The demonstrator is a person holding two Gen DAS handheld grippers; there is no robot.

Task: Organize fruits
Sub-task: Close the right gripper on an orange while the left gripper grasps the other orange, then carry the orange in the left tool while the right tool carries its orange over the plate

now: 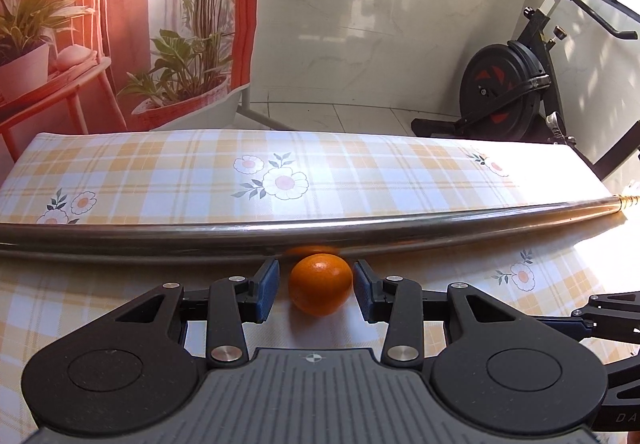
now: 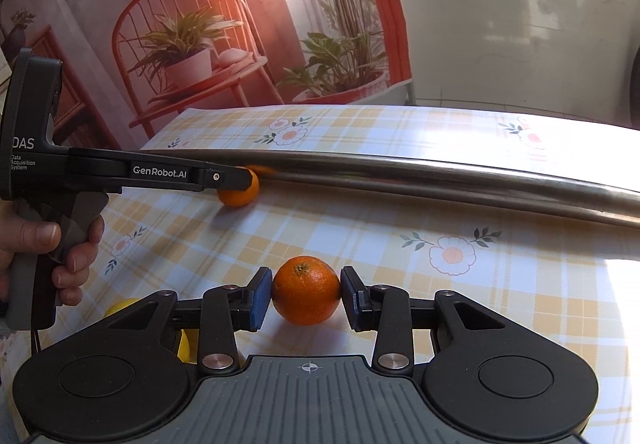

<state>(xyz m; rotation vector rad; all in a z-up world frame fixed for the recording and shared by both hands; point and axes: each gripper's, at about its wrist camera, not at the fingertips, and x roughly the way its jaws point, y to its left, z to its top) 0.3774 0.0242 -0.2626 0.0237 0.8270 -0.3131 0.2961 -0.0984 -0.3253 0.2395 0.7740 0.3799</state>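
I am closing the right hand-held gripper (image 2: pixel 306 292) on 1 orange (image 2: pixel 306 290) resting on the surface (image 2: pixel 480 304); both pads are touching its widest part. The left hand-held gripper (image 1: pixel 316 286) is straddling a second orange (image 1: pixel 321 283) beside the metal rim (image 1: pixel 360 230), pads slightly apart. Both fruits look firm, smooth and likely to roll.
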